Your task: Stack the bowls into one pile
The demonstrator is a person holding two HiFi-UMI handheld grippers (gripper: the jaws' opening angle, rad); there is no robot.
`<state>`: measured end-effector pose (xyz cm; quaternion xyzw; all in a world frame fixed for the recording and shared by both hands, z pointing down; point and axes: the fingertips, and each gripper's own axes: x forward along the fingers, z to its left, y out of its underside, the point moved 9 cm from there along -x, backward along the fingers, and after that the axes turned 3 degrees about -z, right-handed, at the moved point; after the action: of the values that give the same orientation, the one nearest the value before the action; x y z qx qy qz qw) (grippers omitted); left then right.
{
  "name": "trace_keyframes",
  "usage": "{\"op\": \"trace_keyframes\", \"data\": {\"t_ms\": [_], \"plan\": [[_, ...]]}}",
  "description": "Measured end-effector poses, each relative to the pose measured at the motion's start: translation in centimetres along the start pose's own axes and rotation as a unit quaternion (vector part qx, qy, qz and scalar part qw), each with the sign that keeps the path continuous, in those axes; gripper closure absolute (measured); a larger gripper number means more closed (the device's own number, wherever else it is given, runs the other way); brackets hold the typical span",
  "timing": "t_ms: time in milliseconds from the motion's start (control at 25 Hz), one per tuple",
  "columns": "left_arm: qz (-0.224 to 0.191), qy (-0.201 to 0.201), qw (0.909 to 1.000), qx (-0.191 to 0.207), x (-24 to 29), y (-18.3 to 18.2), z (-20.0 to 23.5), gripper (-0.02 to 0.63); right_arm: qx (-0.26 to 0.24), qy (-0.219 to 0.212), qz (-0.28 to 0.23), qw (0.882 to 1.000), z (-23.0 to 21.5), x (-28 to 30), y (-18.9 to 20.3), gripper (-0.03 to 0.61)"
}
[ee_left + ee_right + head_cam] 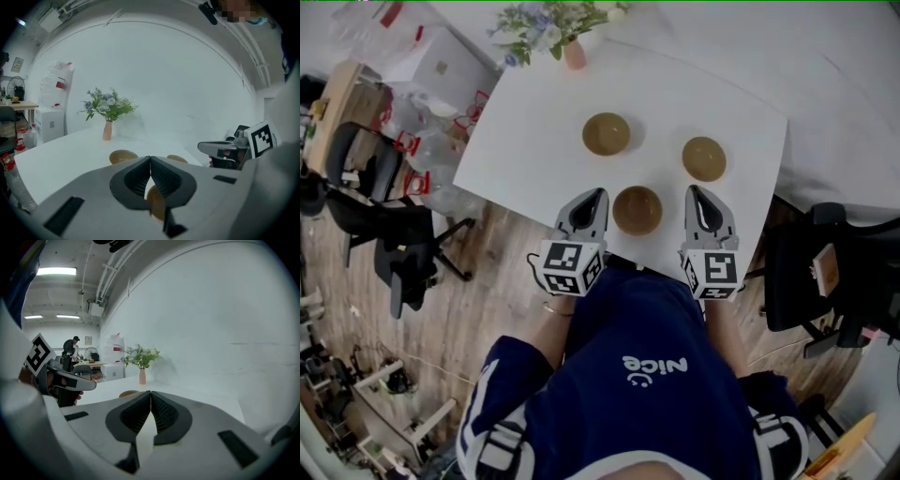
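Note:
Three tan bowls stand apart on the white table (525, 141): a far left bowl (607, 134), a far right bowl (704, 158) and a near bowl (637, 210) by the front edge. My left gripper (600, 193) is just left of the near bowl, its jaws shut with nothing in them. My right gripper (692, 189) is just right of that bowl, also shut and empty. In the left gripper view the tips (150, 158) meet; the near bowl (157, 201) shows behind them, the other two (123, 156) (177, 159) farther off. In the right gripper view the tips (150, 393) touch, one bowl (127, 393) beyond.
A pink vase of flowers (574, 53) stands at the table's far edge. Black office chairs (389, 234) sit on the wooden floor to the left, another chair (825, 272) to the right. The person's body is close against the table's front edge.

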<state>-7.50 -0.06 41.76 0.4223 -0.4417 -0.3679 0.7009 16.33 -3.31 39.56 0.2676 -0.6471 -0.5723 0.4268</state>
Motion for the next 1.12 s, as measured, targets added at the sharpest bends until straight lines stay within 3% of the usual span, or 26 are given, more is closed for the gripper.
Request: {"op": "trace_keyframes", "data": {"t_ms": [440,760,800,880,1120], "plan": [[0.010,0.028,0.9995,0.007,1.5,-1.4,4.7,0.597,-0.016,0.004,0.014,1.000,2.7,5.3,-2.1,0.555],[0.014,0.043,0.9989,0.008,2.2,-1.7,6.1,0.597,-0.002,-0.004,0.065,0.998,3.2,6.0,-0.7,0.554],[0.015,0.044,0.9989,0.008,2.3,-1.7,6.2,0.597,0.003,-0.007,0.074,0.997,3.2,5.9,-0.4,0.544],[0.017,0.047,0.9987,0.008,2.5,-1.7,6.2,0.597,0.012,-0.014,0.092,0.996,3.1,5.9,0.1,0.461],[0.019,0.047,0.9986,0.012,2.9,-1.6,6.2,0.597,0.032,-0.035,0.134,0.990,2.9,5.4,1.8,0.420]]}}
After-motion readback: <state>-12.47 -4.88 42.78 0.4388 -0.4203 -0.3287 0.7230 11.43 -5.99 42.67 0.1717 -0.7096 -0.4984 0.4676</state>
